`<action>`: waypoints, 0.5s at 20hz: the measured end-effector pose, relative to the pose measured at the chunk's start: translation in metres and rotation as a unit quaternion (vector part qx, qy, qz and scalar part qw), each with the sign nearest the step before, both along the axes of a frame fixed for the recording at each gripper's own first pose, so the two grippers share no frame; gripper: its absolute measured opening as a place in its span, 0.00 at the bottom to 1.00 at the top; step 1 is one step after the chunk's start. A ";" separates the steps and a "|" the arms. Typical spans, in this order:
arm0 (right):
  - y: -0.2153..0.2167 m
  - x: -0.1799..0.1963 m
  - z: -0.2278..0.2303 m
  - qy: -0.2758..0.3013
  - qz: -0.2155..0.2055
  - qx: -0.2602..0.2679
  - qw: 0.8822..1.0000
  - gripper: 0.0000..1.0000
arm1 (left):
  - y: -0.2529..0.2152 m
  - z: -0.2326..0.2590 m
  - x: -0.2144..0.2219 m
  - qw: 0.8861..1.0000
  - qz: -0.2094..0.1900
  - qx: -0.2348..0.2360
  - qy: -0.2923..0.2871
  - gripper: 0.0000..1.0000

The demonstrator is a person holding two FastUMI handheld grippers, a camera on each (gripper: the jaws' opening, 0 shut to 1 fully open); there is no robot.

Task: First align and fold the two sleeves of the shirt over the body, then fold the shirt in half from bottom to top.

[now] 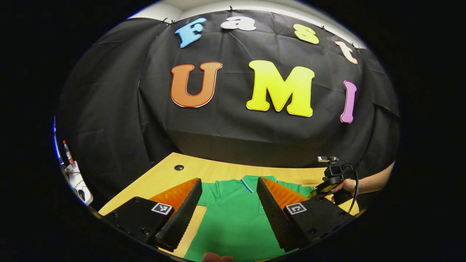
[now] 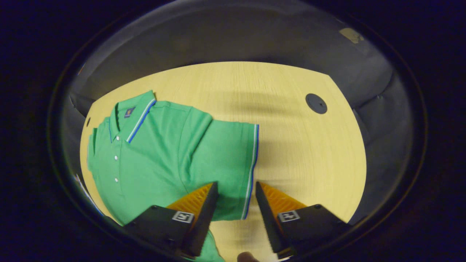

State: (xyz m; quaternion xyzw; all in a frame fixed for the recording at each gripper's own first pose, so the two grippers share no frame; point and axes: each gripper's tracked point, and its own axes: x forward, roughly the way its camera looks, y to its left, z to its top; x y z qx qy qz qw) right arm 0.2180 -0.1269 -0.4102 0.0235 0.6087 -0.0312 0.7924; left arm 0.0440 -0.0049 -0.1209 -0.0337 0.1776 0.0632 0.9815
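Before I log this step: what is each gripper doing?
Left gripper: open, holding nothing, above the shirt.
Right gripper: open, empty, straddling the sleeve hem.

Your green polo shirt (image 2: 153,156) lies flat, front up, on the wooden table (image 2: 291,145), still unfolded. Collar (image 2: 140,114) and sleeve (image 2: 233,163) hems have white and blue trim, white buttons run down the placket, and that sleeve's spread out sideways.

A pale wooden table (image 2: 291,153) with a round cable grommet (image 2: 316,103) carries a green polo shirt (image 2: 156,156), laid flat.
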 end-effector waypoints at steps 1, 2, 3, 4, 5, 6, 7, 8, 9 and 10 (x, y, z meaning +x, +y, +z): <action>0.003 0.001 -0.001 -0.006 0.002 0.006 1.000 0.53 | 0.001 0.000 0.000 1.000 0.001 0.000 0.002 0.97; 0.005 0.002 0.000 -0.007 -0.001 0.010 1.000 0.39 | 0.001 0.000 0.000 1.000 0.001 0.001 0.003 0.97; 0.006 0.004 0.000 -0.012 -0.009 0.017 1.000 0.21 | 0.002 0.000 -0.001 1.000 0.001 0.000 0.004 0.97; 0.007 0.005 -0.001 -0.014 -0.021 0.025 0.999 0.04 | 0.003 0.000 -0.003 1.000 0.002 0.001 0.004 0.97; 0.006 0.005 -0.001 -0.014 -0.031 0.036 0.999 0.09 | 0.006 0.001 -0.004 1.000 0.003 0.002 0.003 0.97; 0.004 0.004 0.000 -0.015 -0.041 0.044 0.998 0.09 | 0.009 0.001 -0.005 1.000 0.005 0.003 0.003 0.97; 0.002 0.001 0.002 -0.013 -0.050 0.049 0.997 0.09 | 0.012 0.001 -0.007 1.000 0.007 0.004 0.004 0.97; 0.005 0.001 0.006 -0.018 -0.060 0.059 0.996 0.16 | 0.015 0.000 -0.009 1.000 0.009 0.005 0.006 0.97; 0.004 0.004 0.014 -0.030 -0.068 0.063 0.995 0.09 | 0.017 0.000 -0.010 1.000 0.012 0.005 0.008 0.97; 0.005 0.007 0.022 -0.043 -0.073 0.065 0.994 0.09 | 0.020 -0.001 -0.012 1.000 0.015 0.003 0.008 0.97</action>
